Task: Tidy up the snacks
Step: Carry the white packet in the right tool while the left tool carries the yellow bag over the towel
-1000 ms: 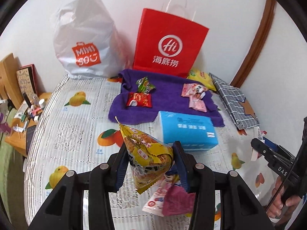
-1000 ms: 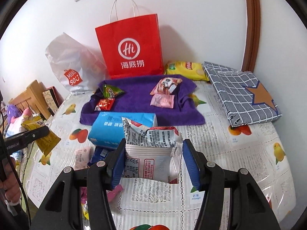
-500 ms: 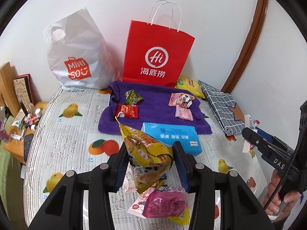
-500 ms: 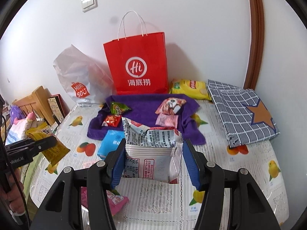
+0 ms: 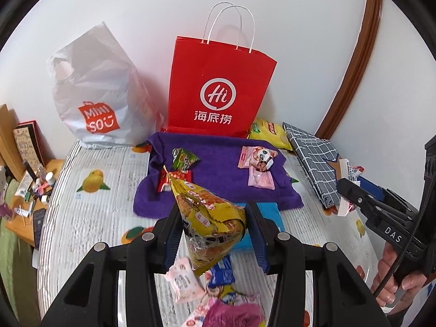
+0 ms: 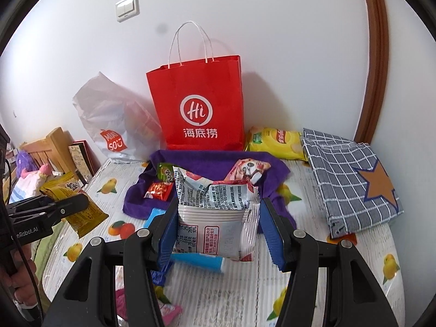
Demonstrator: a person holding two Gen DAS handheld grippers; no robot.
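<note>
Both grippers are loaded: my left gripper [image 5: 212, 226] pinches a yellow snack packet [image 5: 209, 218] across its crumpled middle, and my right gripper [image 6: 216, 226] pinches a white-and-red snack pouch [image 6: 215, 212] by its sides, each packet clear of the fruit-print tablecloth [image 6: 313, 280]. Both look light and air-puffed, so I judge weight is no worry; the film is slick and crinkly and gives under the pads, and whatever is inside would probably crush if I squeezed harder. The yellow packet hangs tilted with one corner pointing up and far, so it could swing or slip; a hold nearer a sealed seam would be firmer. The pouch sits squarer, its torn-looking top edge flopping forward. Far ahead lies the purple towel [image 5: 218, 152] with four small packets sorted on it, left and right, in front of the red paper bag [image 5: 218, 87]; more loose packets [image 5: 185, 280] lie near me.
</note>
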